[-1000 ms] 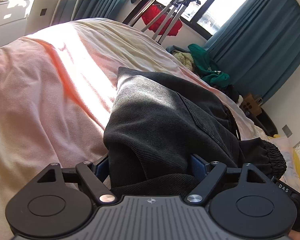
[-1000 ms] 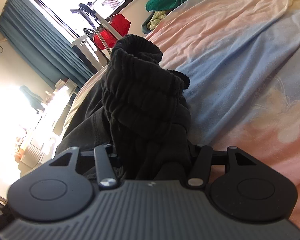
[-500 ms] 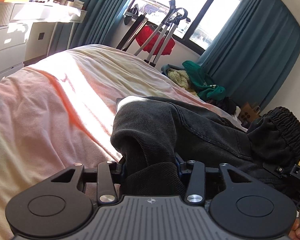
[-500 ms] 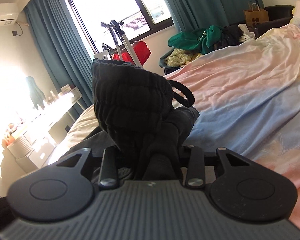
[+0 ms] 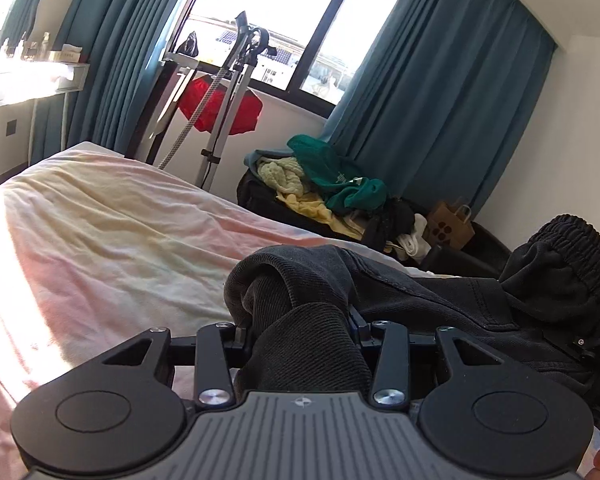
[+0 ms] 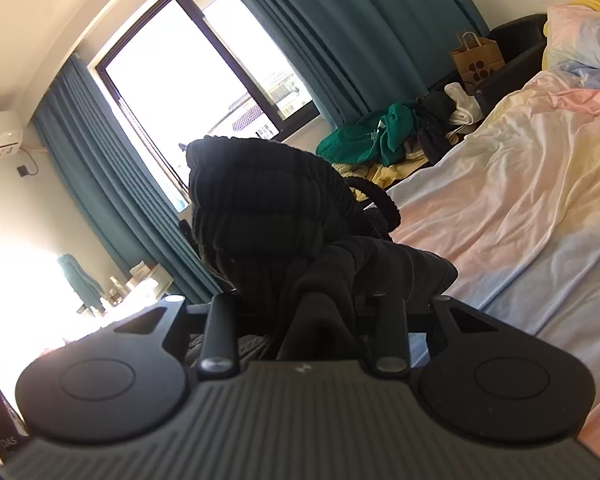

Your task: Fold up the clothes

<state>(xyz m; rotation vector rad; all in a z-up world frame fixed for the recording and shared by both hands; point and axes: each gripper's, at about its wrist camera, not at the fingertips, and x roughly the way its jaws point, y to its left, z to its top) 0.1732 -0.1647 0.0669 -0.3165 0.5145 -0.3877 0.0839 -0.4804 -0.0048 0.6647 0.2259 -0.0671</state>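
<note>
Both claws are clamping the dark charcoal ribbed-cotton pants (image 5: 420, 292): left gripper (image 5: 300, 320) pinching bunched fabric, right gripper (image 6: 316, 300) gripping the elastic waistband (image 6: 256, 192), hanging over the pastel bedsheet (image 5: 120, 220).

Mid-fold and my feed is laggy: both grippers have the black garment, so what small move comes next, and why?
Probably carry both grips forward together and lay the fold down. The left gripper and right gripper are each shut on the black garment, its elastic waistband bunched above the bedsheet, the cloth spanning between them.
</note>
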